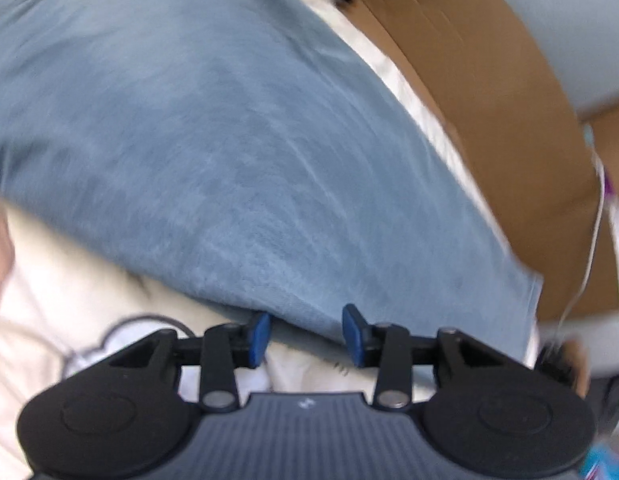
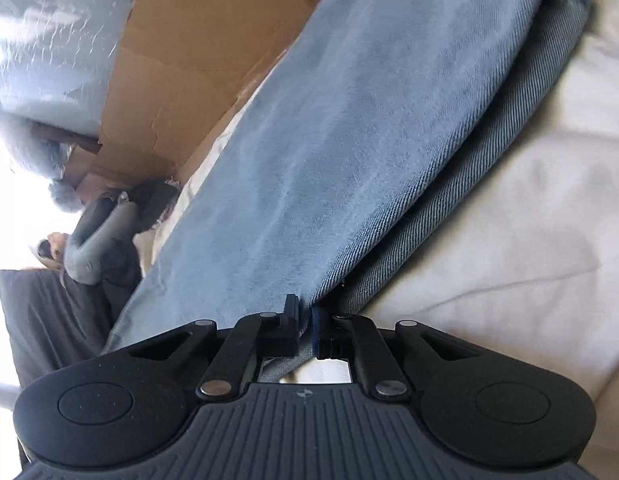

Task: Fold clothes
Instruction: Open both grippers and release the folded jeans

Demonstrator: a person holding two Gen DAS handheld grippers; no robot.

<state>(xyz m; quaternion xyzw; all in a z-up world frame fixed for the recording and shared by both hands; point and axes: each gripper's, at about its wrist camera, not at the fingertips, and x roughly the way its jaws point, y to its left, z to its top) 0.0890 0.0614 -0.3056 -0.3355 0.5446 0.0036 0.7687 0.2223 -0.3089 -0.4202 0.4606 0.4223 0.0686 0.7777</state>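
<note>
So the faded blue denim jeans (image 2: 349, 120) are spread over a cream-white bedsheet (image 2: 509, 220), with a brown cardboard box (image 2: 189, 60) just past them on the far side. Right gripper (image 2: 305, 330) is clamped on the denim's near edge. Left gripper (image 1: 307, 336) hangs with jaws apart at the hem, gripping nothing.

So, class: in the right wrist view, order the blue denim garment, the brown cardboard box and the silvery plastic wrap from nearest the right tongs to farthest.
1. Blue denim garment, pinched in the right tongs.
2. Brown cardboard box, upper left.
3. Silvery plastic wrap, far left.
</note>
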